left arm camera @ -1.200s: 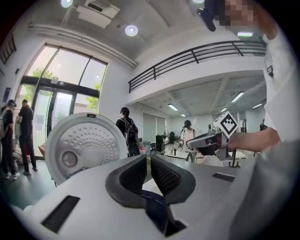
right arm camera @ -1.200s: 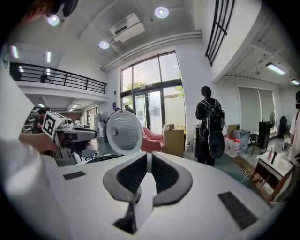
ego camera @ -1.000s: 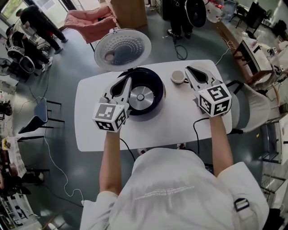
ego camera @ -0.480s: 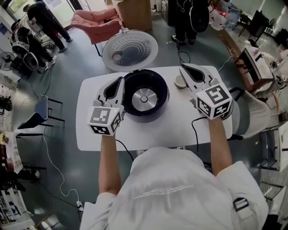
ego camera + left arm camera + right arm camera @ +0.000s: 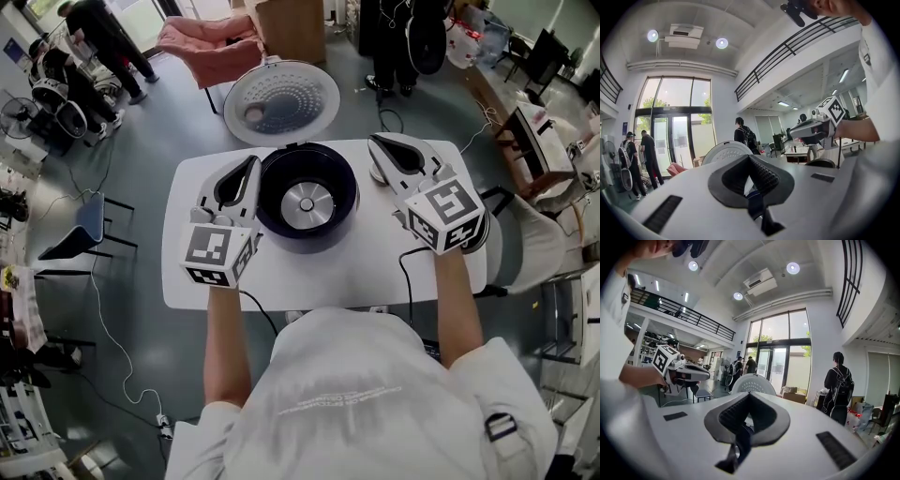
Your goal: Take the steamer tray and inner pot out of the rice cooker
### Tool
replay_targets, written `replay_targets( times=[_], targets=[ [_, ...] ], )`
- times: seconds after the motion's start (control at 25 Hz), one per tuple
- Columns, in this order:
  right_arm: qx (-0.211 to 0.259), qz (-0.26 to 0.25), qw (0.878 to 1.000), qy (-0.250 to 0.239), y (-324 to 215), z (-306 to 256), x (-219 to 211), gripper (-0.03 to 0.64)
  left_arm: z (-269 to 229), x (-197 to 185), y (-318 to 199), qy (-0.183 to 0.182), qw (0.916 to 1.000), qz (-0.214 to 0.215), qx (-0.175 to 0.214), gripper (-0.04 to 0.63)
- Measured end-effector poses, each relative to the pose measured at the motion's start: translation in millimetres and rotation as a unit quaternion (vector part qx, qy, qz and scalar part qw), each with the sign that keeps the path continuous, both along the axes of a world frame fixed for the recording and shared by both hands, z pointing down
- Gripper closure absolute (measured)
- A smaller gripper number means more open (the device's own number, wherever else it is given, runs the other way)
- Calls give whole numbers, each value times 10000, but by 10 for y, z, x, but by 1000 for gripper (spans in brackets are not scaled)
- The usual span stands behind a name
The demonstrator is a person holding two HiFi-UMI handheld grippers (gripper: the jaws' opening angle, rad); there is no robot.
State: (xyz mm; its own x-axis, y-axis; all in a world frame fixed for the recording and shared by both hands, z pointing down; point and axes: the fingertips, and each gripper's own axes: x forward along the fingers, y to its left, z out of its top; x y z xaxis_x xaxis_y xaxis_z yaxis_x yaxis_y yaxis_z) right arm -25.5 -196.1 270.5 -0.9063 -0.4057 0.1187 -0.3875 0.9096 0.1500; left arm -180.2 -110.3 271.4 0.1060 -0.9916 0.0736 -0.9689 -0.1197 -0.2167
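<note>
The dark blue rice cooker [image 5: 307,199] stands open in the middle of the white table [image 5: 319,277]. A silver disc [image 5: 307,201] shows at its bottom. Its white perforated lid [image 5: 287,100] is tipped back beyond it. In the head view my left gripper [image 5: 251,165] hangs just left of the cooker, shut and holding nothing. My right gripper [image 5: 374,142] is off the cooker's right side, also shut and empty. Both point level, away from me. The left gripper view shows its shut gripper [image 5: 749,158], the lid [image 5: 725,152] and the right gripper [image 5: 816,129]. The right gripper view shows its shut gripper [image 5: 749,396] and the lid [image 5: 753,383].
A small white cup [image 5: 377,174] peeks out under my right gripper on the table. A black cable [image 5: 409,267] runs off the table's near edge. A chair [image 5: 530,239] stands to the right, a pink armchair [image 5: 208,42] behind. People stand at the far left and beyond the table.
Both grippers have risen. The left one has come off the cooker's left rim and now hangs beside it; the right one has drifted toward the cup.
</note>
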Motion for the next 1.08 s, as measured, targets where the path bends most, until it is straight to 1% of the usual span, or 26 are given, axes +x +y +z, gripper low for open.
replay_targets(
  times=[0.32, 0.84, 1.08],
  targets=[
    [-34, 54, 10000, -10, -24, 23, 72, 591, -3, 88, 6, -14, 10000, 21, 5, 580],
    [-112, -8, 9999, 9, 3, 97, 32, 591, 85, 83, 56, 43, 10000, 8, -74, 580],
    [-167, -18, 9999, -11, -1, 135, 23, 591, 111, 105, 62, 162, 9998, 47, -96, 580]
  ],
)
